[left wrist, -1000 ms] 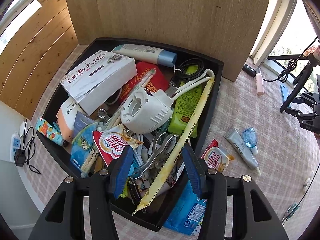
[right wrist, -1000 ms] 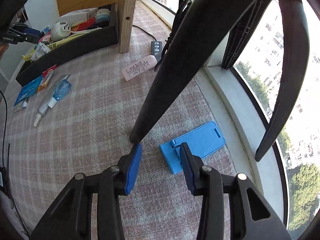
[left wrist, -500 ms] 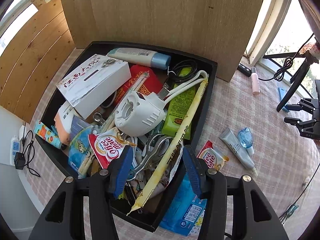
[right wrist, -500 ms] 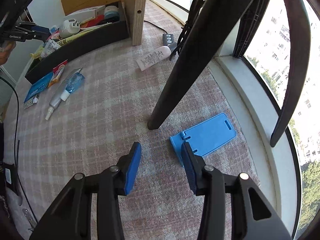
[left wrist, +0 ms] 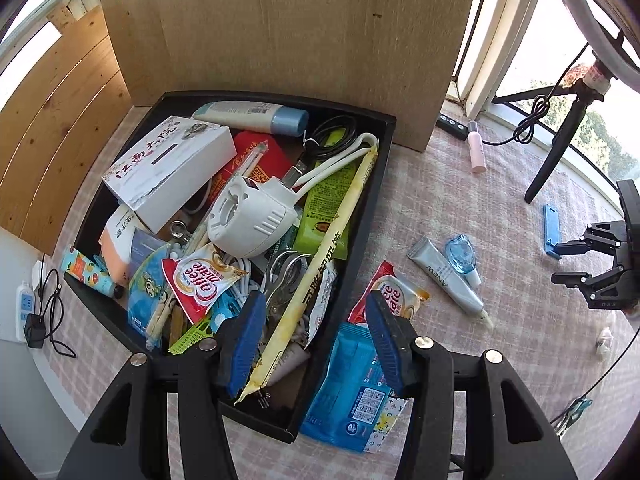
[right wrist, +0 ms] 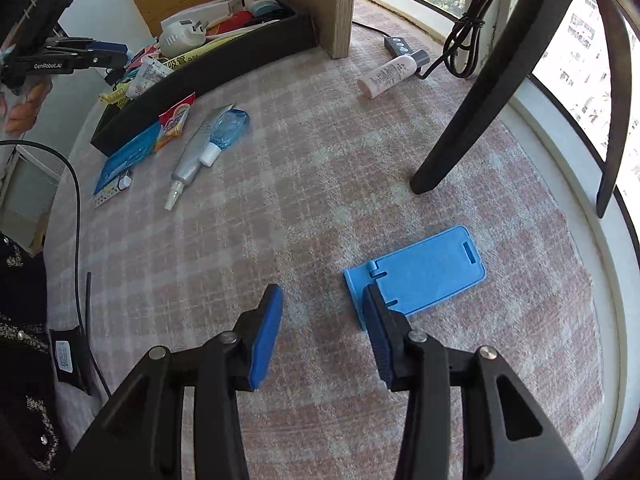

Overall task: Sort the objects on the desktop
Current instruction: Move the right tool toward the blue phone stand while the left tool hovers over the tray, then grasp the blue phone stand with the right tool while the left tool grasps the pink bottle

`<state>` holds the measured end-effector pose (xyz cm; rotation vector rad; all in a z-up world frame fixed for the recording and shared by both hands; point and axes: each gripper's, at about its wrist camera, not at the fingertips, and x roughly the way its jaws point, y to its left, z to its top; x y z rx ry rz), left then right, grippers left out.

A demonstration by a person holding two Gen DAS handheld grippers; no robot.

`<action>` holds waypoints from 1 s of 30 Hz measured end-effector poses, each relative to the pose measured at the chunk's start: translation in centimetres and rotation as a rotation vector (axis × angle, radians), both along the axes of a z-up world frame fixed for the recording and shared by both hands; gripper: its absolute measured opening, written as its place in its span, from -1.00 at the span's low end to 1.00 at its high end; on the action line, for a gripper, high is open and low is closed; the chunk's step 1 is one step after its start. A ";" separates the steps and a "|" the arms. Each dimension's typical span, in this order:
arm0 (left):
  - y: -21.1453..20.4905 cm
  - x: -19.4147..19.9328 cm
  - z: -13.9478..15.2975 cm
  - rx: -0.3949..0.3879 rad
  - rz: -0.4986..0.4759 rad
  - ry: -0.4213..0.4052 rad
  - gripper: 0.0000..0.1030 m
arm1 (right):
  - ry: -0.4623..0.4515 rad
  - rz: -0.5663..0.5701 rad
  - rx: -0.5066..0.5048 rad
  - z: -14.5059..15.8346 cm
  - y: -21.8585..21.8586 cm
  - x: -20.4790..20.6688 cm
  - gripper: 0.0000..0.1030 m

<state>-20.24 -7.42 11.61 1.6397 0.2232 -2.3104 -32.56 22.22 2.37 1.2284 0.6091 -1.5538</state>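
Observation:
A black tray (left wrist: 384, 168) holds several jumbled items: a white box (left wrist: 168, 168), a white plug adapter (left wrist: 252, 220), a long yellow straw packet (left wrist: 316, 276). My left gripper (left wrist: 316, 336) is open and empty above the tray's near right corner. On the checked cloth lie a blue wipes pack (left wrist: 352, 392), a coffee-mate sachet (left wrist: 396, 292), a silver tube (left wrist: 448, 276) and a blue correction tape (left wrist: 462, 256). My right gripper (right wrist: 324, 328) is open and empty, low over the cloth just left of a blue phone stand (right wrist: 420, 272).
A wooden panel (left wrist: 288, 40) stands behind the tray. A black tripod leg (right wrist: 480, 92) stands on the cloth beyond the phone stand. A pink bottle (right wrist: 388, 74) and a power strip (right wrist: 396, 46) lie near the window. Cables hang at the left table edge (right wrist: 76, 200).
The left gripper has drawn back and to the right from the tray. The right gripper has pulled back and left from the tripod leg; the phone stand now lies right of it.

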 end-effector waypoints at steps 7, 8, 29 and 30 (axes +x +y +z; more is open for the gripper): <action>1.7 0.7 0.7 0.003 -0.078 0.010 -0.04 | -0.032 -0.007 0.051 -0.3 -0.2 4.6 -0.19; 2.1 0.5 0.6 0.004 -0.092 0.010 -0.04 | -0.021 -0.019 0.065 -0.2 -0.2 5.0 -0.19; 10.5 -16.5 -5.6 -0.006 -0.335 -0.045 -0.10 | -0.016 -0.886 0.161 2.4 -0.2 3.9 -0.09; 10.8 -17.1 -6.0 -0.009 -0.327 -0.054 -0.11 | -0.023 -0.897 0.161 2.1 -0.5 4.0 -0.09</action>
